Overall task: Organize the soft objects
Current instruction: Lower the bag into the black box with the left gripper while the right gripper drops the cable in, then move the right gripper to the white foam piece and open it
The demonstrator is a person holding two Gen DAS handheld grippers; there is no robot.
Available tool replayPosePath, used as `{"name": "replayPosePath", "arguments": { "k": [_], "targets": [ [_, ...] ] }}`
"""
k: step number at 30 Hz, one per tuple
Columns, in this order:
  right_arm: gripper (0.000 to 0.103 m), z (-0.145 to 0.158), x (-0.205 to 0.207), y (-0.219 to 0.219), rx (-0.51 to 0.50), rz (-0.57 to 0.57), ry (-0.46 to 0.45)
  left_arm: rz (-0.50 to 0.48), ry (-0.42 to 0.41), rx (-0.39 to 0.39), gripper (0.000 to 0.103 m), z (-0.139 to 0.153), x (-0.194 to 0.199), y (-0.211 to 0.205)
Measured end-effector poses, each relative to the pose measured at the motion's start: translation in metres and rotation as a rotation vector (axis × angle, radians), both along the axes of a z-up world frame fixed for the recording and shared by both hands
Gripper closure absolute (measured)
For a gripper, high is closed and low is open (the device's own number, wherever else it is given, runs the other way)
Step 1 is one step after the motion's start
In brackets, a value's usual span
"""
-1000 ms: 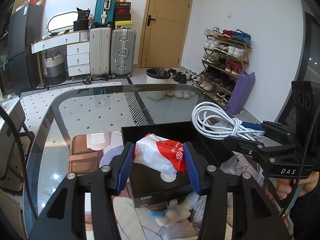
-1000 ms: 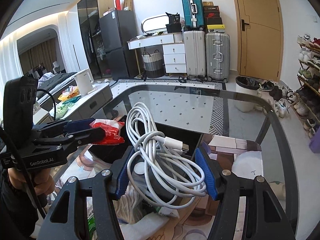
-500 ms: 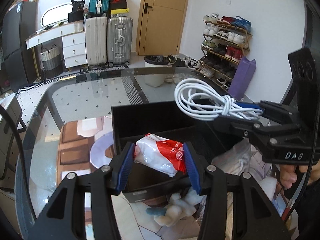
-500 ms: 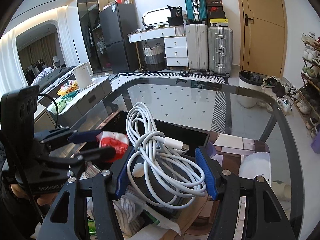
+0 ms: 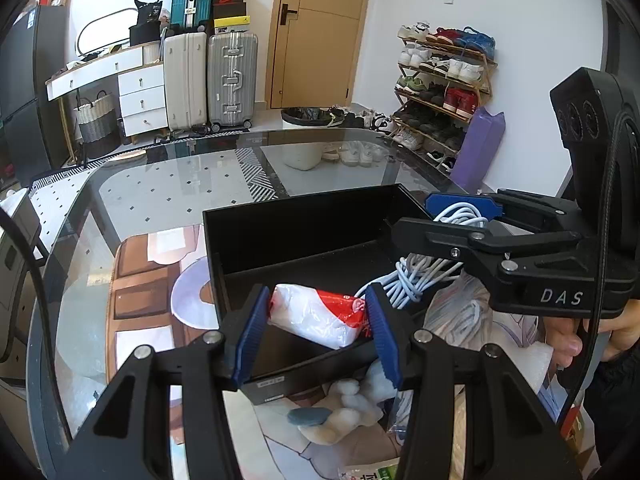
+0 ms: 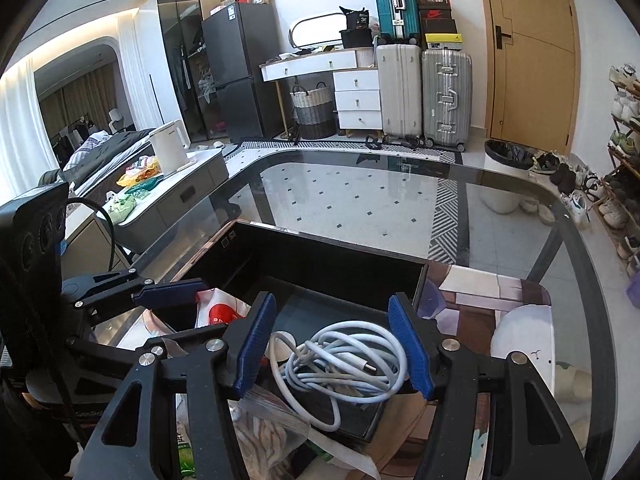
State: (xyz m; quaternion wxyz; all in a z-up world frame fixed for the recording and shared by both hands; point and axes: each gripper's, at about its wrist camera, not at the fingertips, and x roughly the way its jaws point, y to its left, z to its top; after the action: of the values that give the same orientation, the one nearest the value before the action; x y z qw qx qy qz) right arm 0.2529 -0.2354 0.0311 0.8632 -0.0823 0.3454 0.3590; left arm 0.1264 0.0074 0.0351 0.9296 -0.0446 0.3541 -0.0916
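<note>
Room: tiled floor, suitcases, wooden door and shoe rack behind a glass counter.
Left gripper: blue fingers clamp a white-and-red plastic packet from both sides, low over the near end of the black box.
Right gripper: fingers closing around a coiled white cable; whether both pads press on it cannot be told. The coil hangs over the box's right near corner.
Obstacles: a plush toy and clear bags crowd the counter just beside the box's near wall; the two grippers sit close together.
Packet: crinkled, soft, tilted.
Open room: the box's far half and the counter beyond it.
</note>
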Motion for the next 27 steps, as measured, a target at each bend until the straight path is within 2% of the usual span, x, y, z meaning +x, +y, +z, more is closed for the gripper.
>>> {"name": "replayPosePath", "arguments": {
  "k": [6,9,10,11,12,14,16,21,22,27],
  "targets": [
    [0.042,0.006,-0.003,-0.010,0.011,-0.021,-0.028,0.007,-0.003,0.009,0.051,0.002,-0.001,0.001],
    [0.028,0.007,-0.006,-0.019,0.004,-0.037,-0.038,0.026,-0.015,0.012,0.046,0.006,-0.004,0.004],
    [0.026,0.008,-0.009,-0.024,0.007,-0.043,-0.037,0.025,-0.020,0.007,0.045,0.008,-0.006,0.005],
    [0.024,0.009,-0.010,-0.028,0.011,-0.047,-0.035,0.024,-0.026,0.003,0.042,0.010,-0.009,0.007],
    [0.022,0.010,-0.013,-0.033,0.017,-0.056,-0.035,0.027,-0.033,0.001,0.034,0.012,-0.012,0.008],
    [0.017,0.011,-0.020,-0.042,0.028,-0.070,-0.036,0.035,-0.047,0.000,0.027,0.016,-0.019,0.010],
    [0.011,0.010,-0.029,-0.053,0.043,-0.081,-0.033,0.044,-0.063,-0.002,0.016,0.019,-0.026,0.012],
    [0.006,0.005,-0.050,-0.071,0.068,-0.102,-0.032,0.060,-0.084,0.007,0.003,0.021,-0.044,0.014],
    [0.002,0.005,-0.054,-0.076,0.081,-0.106,-0.032,0.063,-0.087,0.010,0.000,0.021,-0.046,0.015],
    [0.001,0.005,-0.071,-0.087,0.083,-0.122,-0.060,0.063,-0.089,0.016,0.000,0.015,-0.060,0.014]
  ]
}}
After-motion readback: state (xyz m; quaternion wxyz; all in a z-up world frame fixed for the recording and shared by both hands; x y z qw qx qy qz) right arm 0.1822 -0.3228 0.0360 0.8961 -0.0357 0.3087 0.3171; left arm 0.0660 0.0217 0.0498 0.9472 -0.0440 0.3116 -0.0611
